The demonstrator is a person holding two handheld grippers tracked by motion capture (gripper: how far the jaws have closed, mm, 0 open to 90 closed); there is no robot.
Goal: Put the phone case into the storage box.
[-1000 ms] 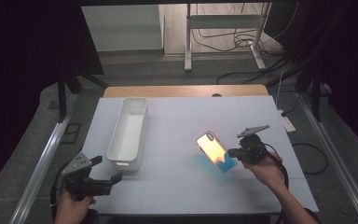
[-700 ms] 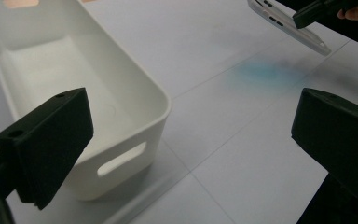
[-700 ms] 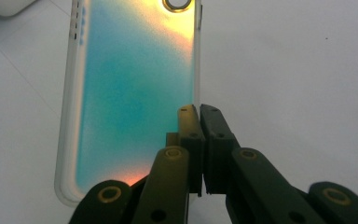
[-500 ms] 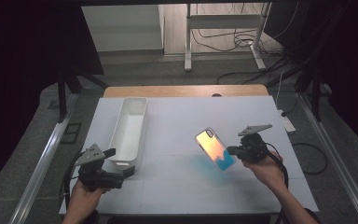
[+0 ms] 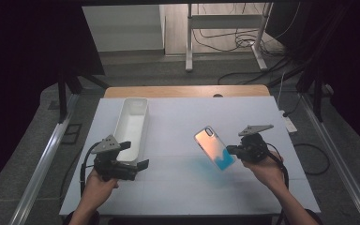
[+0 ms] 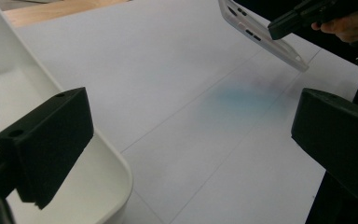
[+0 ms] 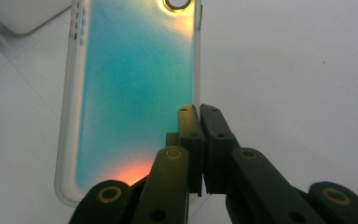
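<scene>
The right gripper [image 5: 233, 150], held in the person's right hand [image 5: 262, 165] at the right of the white table [image 5: 243, 112], points left and pinches the long edge of a phone case [image 5: 214, 149]. In the right gripper view its jaws are pressed almost together on that thin edge of the case [image 7: 130, 84], whose translucent back fades from blue to orange. In the high view the case tilts above the table, camera cutout at its far end, with a faint blue glow on the surface beneath it. The left gripper [image 5: 140, 165] sits in the left hand [image 5: 98, 185] at the near left, pointing right, just beside the near end of the white tray [image 5: 132, 126]. In the left gripper view its jaws stand wide apart with nothing between them, one over the tray's corner [image 6: 107, 163].
</scene>
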